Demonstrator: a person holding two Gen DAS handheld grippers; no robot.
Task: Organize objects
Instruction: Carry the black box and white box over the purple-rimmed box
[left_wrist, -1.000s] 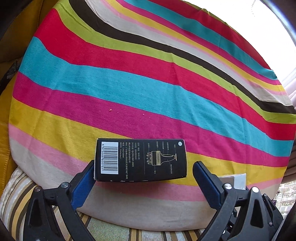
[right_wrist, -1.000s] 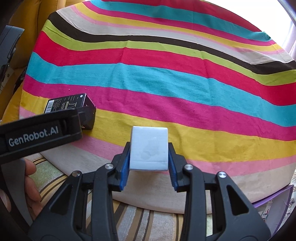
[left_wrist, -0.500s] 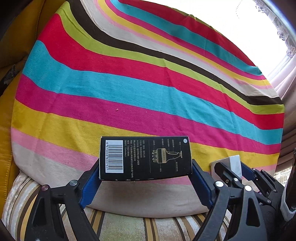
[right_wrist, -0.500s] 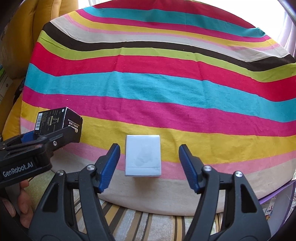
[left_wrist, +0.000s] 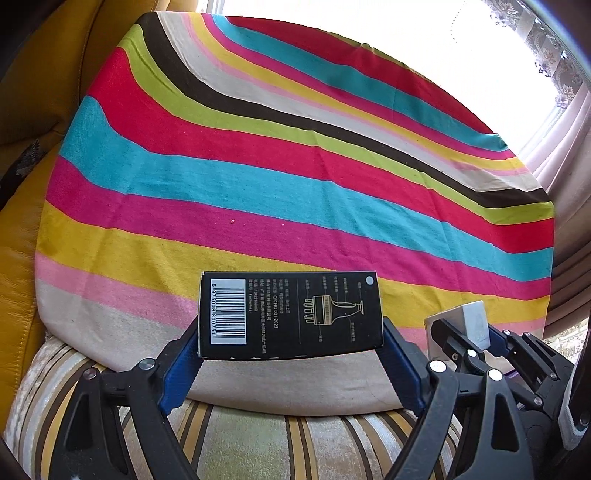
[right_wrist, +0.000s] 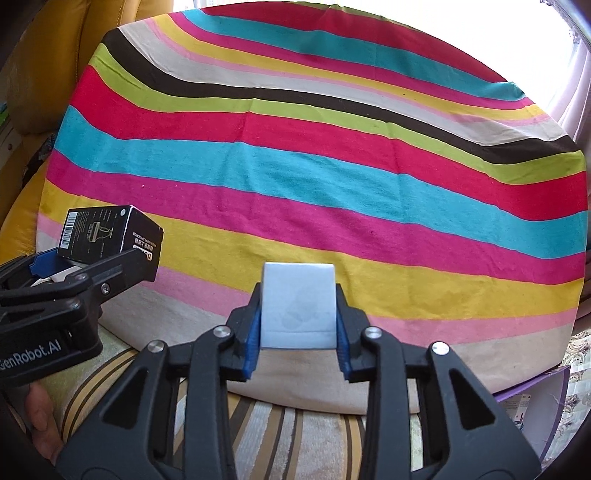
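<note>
**A:** Striped cloth (left_wrist: 295, 192) in bright bands fills the left wrist view, laid over a cushioned seat. What's new here?

**B:** The left hand-held gripper (left_wrist: 291, 347) now clamps the black rectangular cardboard box with a barcode (left_wrist: 290, 314) by its two short ends, at six o'clock, just above the cloth's pale near edge. A second ago the blue pads stood apart from it. At four o'clock the right hand-held gripper (left_wrist: 469, 332) shows, closed on a small white box (left_wrist: 474, 321).

**A:** And the right wrist view?

**B:** Same cloth (right_wrist: 332, 177). The white box (right_wrist: 297, 306) sits at six o'clock, pinched on both sides; half a second ago the jaws stood wide around it. The black box (right_wrist: 107, 232) hangs at nine o'clock in the left hand-held gripper (right_wrist: 92, 258).

**A:** Meaning?

**B:** Both things look grasped, so I'd judge carrying them to their places comes next. Where they go isn't visible.
</note>
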